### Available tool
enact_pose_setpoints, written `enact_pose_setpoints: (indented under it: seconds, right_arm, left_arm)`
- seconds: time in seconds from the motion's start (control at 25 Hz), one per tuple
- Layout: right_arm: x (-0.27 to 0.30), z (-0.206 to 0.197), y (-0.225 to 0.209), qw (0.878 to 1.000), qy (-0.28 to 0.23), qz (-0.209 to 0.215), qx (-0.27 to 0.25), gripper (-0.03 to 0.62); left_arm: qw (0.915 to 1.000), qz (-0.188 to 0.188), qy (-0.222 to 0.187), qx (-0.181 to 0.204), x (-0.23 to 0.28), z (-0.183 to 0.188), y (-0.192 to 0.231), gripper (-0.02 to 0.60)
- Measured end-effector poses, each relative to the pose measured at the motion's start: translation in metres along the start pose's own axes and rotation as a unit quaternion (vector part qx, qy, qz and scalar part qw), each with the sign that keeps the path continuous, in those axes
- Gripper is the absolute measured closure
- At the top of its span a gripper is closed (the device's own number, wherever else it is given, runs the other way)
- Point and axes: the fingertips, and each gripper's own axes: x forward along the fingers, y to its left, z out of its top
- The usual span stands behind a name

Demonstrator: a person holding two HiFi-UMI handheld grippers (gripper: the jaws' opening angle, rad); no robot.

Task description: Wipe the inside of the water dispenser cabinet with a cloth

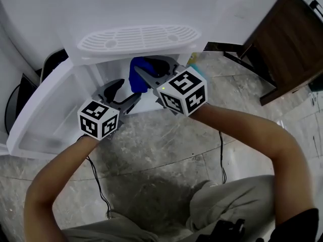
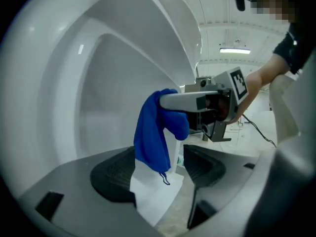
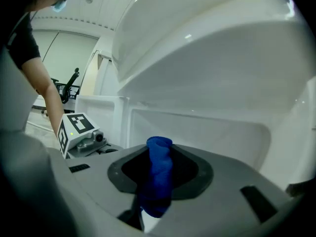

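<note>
Right claw (image 3: 160, 180) is clamped on the blue cloth (image 3: 159, 157), which is bunched upright between its jaws at the mouth of the open cabinet (image 3: 207, 127). Left claw (image 2: 158, 176) is empty, jaws apart, just beside the right one. The cloth hangs from the right claw, just ahead of the left.

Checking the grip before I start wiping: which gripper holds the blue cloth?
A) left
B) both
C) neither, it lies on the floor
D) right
D: the right gripper view shows the cloth pinched between the jaws of the right gripper, while the jaws of the left gripper stand apart and grip nothing.
</note>
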Motion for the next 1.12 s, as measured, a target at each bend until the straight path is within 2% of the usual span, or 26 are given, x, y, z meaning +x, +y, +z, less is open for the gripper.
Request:
enact_pose_setpoints:
  seconds: [0.12,0.36,0.52,0.72,0.84,1.0,1.04,1.12]
  right_arm:
    - [-0.016,-0.007,-0.009,1.000,0.014,-0.012,0.005,0.508]
    - [-0.029,-0.019,-0.014,0.999,-0.011,-0.039,0.010,0.508]
    - [-0.029,-0.021,-0.005,0.999,-0.020,-0.031,0.030,0.508]
    - [-0.032,-0.015,0.001,0.998,-0.031,-0.019,0.056,0.508]
    - [-0.034,-0.017,0.005,0.997,-0.030,-0.012,0.064,0.508]
    - [-0.036,-0.019,0.005,0.998,-0.030,-0.009,0.060,0.503]
    - [-0.037,-0.019,0.005,0.998,-0.030,-0.010,0.058,0.499]
    - [-0.037,-0.018,0.006,0.998,-0.030,-0.010,0.055,0.496]
  left_arm:
    - [0.9996,-0.023,-0.015,0.011,0.017,0.016,-0.016,0.265]
    - [0.9976,-0.060,-0.028,-0.022,0.044,0.037,-0.050,0.237]
    - [0.9987,-0.045,-0.011,-0.022,0.052,0.033,-0.048,0.230]
    - [0.9997,-0.017,0.004,0.018,0.056,0.041,-0.037,0.230]
    - [0.9987,-0.023,0.015,0.042,0.057,0.041,-0.043,0.235]
    - [0.9983,-0.032,0.023,0.043,0.057,0.037,-0.052,0.395]
    - [0.9984,-0.028,0.023,0.043,0.057,0.037,-0.051,0.454]
    - [0.9980,-0.027,0.023,0.052,0.056,0.036,-0.050,0.474]
